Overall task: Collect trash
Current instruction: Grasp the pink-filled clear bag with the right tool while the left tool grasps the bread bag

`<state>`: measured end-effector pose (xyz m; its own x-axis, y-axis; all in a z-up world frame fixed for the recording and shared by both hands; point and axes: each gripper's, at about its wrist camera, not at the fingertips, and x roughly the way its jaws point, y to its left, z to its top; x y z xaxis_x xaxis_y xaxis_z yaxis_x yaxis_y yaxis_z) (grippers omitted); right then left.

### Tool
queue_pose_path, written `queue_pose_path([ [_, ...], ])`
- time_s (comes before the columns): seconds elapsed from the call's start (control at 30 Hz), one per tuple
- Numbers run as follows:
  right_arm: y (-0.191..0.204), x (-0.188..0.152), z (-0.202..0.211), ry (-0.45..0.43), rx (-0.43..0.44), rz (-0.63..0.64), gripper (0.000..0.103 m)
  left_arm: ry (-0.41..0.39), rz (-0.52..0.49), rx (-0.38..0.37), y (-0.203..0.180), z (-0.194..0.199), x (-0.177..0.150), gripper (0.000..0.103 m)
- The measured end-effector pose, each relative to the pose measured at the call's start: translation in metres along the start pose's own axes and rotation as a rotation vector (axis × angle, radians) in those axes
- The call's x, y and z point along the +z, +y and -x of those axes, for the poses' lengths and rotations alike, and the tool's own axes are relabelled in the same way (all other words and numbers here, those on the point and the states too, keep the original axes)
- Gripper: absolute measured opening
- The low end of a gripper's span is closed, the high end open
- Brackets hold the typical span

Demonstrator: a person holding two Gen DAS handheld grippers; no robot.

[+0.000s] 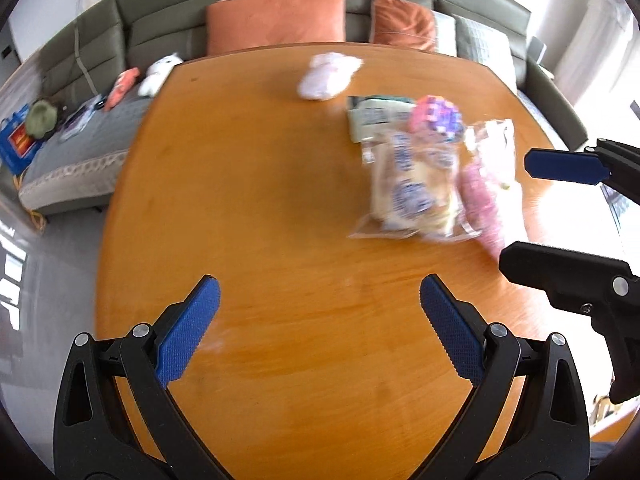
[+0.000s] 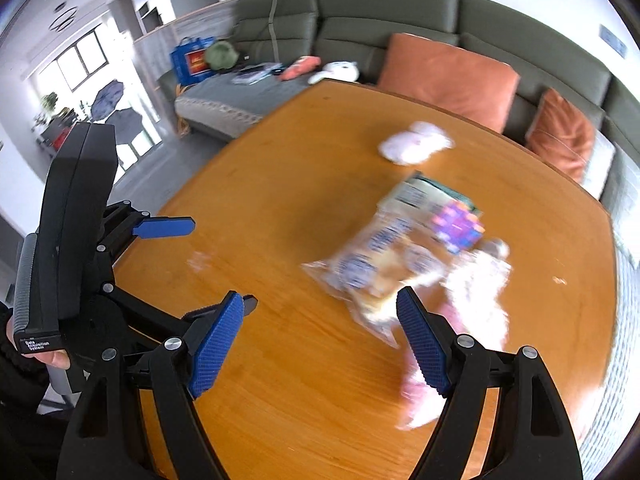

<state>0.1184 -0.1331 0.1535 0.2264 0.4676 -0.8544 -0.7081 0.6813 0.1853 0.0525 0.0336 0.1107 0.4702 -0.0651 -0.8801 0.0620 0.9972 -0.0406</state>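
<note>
Orange-brown round wooden table [image 1: 260, 208]: blurred clear plastic bread bag [image 1: 416, 188], crumpled white tissue [image 1: 328, 76], pink wrapper [image 1: 486, 208]. Left gripper [image 1: 320, 300] and right gripper [image 2: 320, 312] both spread wide, empty.

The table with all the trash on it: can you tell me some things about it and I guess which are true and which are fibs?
1. The table is wooden and orange-brown. True.
2. The left gripper is squeezing a wrapper. False: it is open with nothing between its fingers.
3. A crumpled white tissue lies apart from the other trash, nearer the sofa. True.
4. The clear bread bag is on the floor. False: it lies on the table beside a pink wrapper.
5. The right gripper is open. True.
</note>
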Motion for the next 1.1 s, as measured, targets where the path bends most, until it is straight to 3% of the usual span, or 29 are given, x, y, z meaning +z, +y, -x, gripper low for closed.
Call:
queue_pose_path([
  [0.17,-0.05,-0.019,0.007,-0.019,-0.066,-0.104,0.079,0.02,-0.039,-0.012,-0.035,-0.015,0.018,0.097],
  [0.3,-0.091,-0.028,-0.008,0.026,-0.097,-0.19,0.079,0.043,-0.064,-0.002,-0.053,-0.029,0.028,0.097],
  [0.47,-0.109,-0.03,-0.037,0.076,-0.088,-0.246,0.079,0.07,-0.087,0.011,-0.065,-0.043,0.036,0.097],
  [0.6,-0.119,-0.034,-0.071,0.172,-0.113,-0.301,0.079,0.096,-0.08,0.01,-0.069,-0.055,0.042,0.097],
  [0.63,-0.123,-0.037,-0.077,0.187,-0.117,-0.311,0.062,0.1,-0.076,0.008,-0.068,-0.057,0.043,0.097],
  [0.67,-0.126,-0.041,-0.081,0.19,-0.086,-0.333,0.038,0.104,-0.072,0.006,-0.068,-0.059,0.045,0.097],
  [0.73,-0.13,-0.044,-0.077,0.171,-0.053,-0.361,0.029,0.115,-0.067,-0.003,-0.069,-0.064,0.048,0.097],
  [1.07,-0.138,-0.046,-0.035,0.086,-0.07,-0.403,0.027,0.163,-0.028,-0.051,-0.073,-0.106,0.061,0.096],
  [1.1,-0.137,-0.046,-0.031,0.08,-0.076,-0.403,0.027,0.158,-0.03,-0.062,-0.074,-0.108,0.06,0.088],
])
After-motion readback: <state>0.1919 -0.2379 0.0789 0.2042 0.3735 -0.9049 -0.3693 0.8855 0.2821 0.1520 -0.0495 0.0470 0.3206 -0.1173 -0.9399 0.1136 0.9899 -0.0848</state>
